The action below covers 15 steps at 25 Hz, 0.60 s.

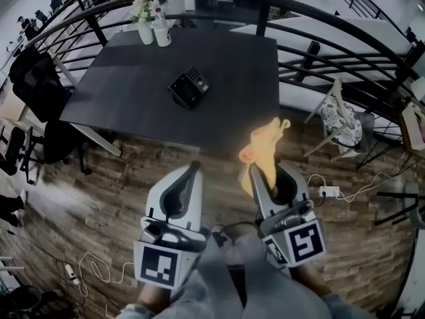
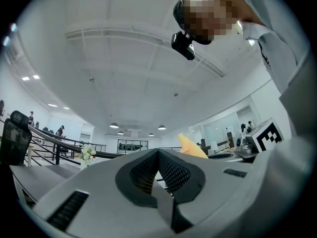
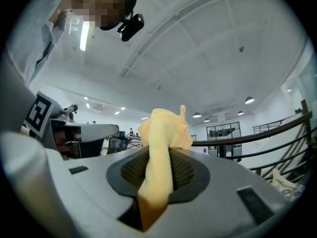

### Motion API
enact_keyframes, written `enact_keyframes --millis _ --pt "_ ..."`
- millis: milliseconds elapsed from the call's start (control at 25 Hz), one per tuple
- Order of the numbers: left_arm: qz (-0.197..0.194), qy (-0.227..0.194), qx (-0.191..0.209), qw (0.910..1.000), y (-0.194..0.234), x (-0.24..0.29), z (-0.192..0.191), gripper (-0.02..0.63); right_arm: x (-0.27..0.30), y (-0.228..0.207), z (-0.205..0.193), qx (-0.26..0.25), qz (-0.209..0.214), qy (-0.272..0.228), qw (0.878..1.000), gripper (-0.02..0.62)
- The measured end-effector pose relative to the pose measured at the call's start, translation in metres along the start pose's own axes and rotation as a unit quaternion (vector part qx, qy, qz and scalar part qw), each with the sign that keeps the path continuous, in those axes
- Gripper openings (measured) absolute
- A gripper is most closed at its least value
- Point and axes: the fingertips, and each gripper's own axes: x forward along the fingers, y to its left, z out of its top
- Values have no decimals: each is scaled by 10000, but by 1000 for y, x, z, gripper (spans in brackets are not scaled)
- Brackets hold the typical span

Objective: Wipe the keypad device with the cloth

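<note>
The right gripper (image 1: pixel 267 175) is clamped on a yellow cloth (image 1: pixel 264 148), which bunches up above its jaws. The left gripper (image 1: pixel 193 167), just beside it, has its jaws pressed together on nothing. Both hang over the wooden floor (image 1: pixel 99 198), short of the desk's (image 1: pixel 126 98) near edge. The keypad device (image 1: pixel 189 87), small and black with a paler key panel at its far end, lies flat near the desk's middle, well apart from the cloth. A flower vase (image 1: pixel 145 20) and a bottle (image 1: pixel 162 30) stand at the far edge; black chairs (image 1: pixel 33 78) crowd the left edge.
</note>
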Motion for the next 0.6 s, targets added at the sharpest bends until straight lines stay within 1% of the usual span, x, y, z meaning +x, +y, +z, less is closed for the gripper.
enact_keyframes --millis 280,400,480,600 --pt "91 -18 -55 9999 19 4 -1 14 10 6 -3 -51 -20 117 9999 101" --pt "149 -36 -193 9997 24 5 -3 14 13 5 -3 -62 -21 82 9999 100" --pt "189 -45 -310 9993 27 4 -5 14 13 4 -6 -103 -7 170 9998 100" --pt "262 -52 -352 9990 32 6 -9 14 17 1 -6 -182 12 211 9996 101"
